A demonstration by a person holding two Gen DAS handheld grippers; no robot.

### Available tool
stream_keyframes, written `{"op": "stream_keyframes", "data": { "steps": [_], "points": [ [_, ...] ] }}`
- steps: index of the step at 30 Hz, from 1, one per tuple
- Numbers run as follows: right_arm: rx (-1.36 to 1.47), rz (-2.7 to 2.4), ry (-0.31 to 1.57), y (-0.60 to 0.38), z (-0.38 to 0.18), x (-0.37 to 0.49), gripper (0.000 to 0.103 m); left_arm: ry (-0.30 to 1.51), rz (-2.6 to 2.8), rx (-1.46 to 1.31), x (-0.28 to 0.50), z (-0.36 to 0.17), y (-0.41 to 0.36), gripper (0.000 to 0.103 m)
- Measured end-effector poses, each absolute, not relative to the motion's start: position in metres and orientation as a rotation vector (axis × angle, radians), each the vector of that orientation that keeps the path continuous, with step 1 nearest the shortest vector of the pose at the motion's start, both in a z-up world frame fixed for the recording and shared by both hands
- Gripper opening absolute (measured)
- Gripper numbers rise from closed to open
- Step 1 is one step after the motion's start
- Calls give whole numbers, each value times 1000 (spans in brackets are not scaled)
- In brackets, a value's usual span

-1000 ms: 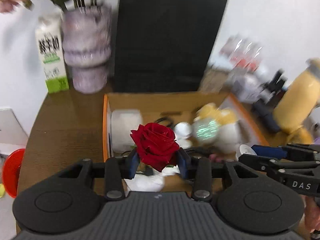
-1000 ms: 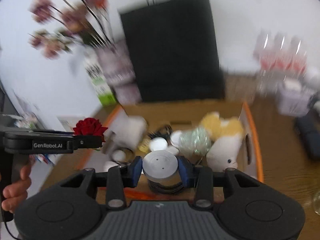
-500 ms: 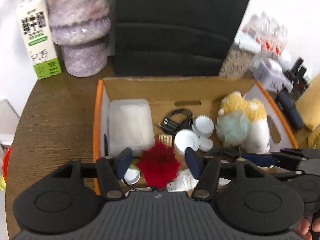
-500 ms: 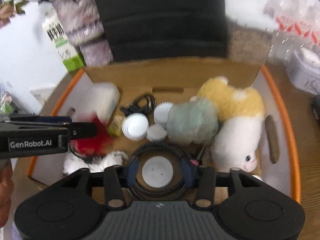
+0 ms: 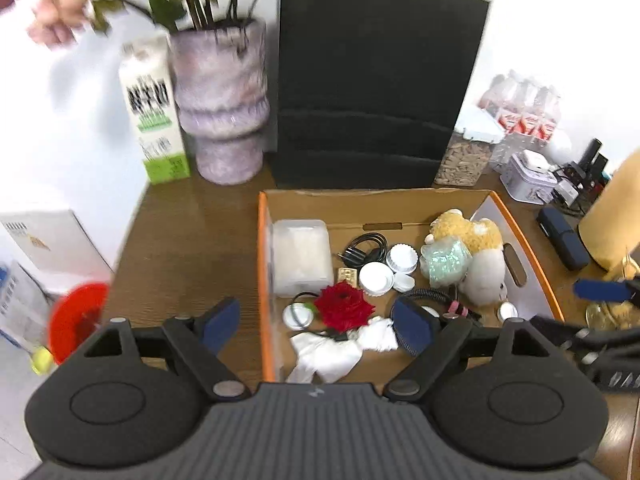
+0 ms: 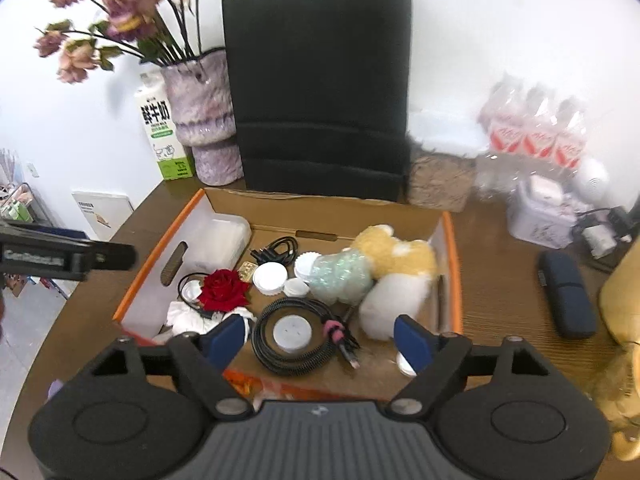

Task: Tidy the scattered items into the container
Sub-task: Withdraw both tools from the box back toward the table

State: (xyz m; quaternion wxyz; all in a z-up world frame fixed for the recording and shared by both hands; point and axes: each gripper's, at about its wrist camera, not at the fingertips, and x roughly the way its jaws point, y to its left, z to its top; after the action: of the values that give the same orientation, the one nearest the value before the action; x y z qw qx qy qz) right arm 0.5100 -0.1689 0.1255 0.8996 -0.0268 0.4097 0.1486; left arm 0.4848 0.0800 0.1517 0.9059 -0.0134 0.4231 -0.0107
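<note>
The cardboard box with orange edges stands on the brown table. A red rose lies inside it near the front left, on white cloth. A white round puck rests in a coil of black cable. My left gripper hovers above the rose, its jaws opening with nothing pressed between the pads. My right gripper hangs over the puck, jaws opening too and apart from it. A yellow and white plush toy, white lids and a clear tub also lie in the box.
Behind the box stand a black paper bag, a purple vase with flowers and a milk carton. To the right are a bottle pack, a tin and a dark case. A red bowl sits beyond the table's left edge.
The left gripper let go of the rose, which now lies in the box. The right gripper let go of the puck onto the cable coil. Both jaws spread wide and both hands rose.
</note>
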Motion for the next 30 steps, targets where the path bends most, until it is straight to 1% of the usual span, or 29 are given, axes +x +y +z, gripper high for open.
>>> {"op": "stream_keyframes", "data": {
  "steps": [7, 13, 16, 19, 22, 27, 28, 29, 30],
  "points": [
    [-57, 319, 804, -195, 150, 461, 85, 806, 12, -3, 424, 181, 82, 96],
    [-27, 383, 765, -206, 155, 407, 86, 726, -9, 48, 354, 186, 70, 99],
    [-41, 394, 747, -208, 150, 372, 89, 695, -48, 73, 309, 178, 61, 99],
    [-53, 425, 729, -212, 139, 330, 89, 665, -108, 103, 263, 167, 50, 99],
    [-63, 436, 715, -215, 127, 289, 90, 629, -141, 78, 219, 154, 48, 100],
    [-117, 392, 630, -214, 112, 229, 90, 600, -150, 48, 173, 134, 50, 103],
    [-126, 372, 600, -213, 109, 218, 92, 597, -145, 50, 167, 131, 51, 103],
    [-127, 351, 568, -215, 106, 208, 97, 594, -144, 52, 159, 125, 51, 103],
    [-124, 324, 534, -215, 102, 198, 98, 596, -146, 54, 152, 120, 51, 103]
  ]
}}
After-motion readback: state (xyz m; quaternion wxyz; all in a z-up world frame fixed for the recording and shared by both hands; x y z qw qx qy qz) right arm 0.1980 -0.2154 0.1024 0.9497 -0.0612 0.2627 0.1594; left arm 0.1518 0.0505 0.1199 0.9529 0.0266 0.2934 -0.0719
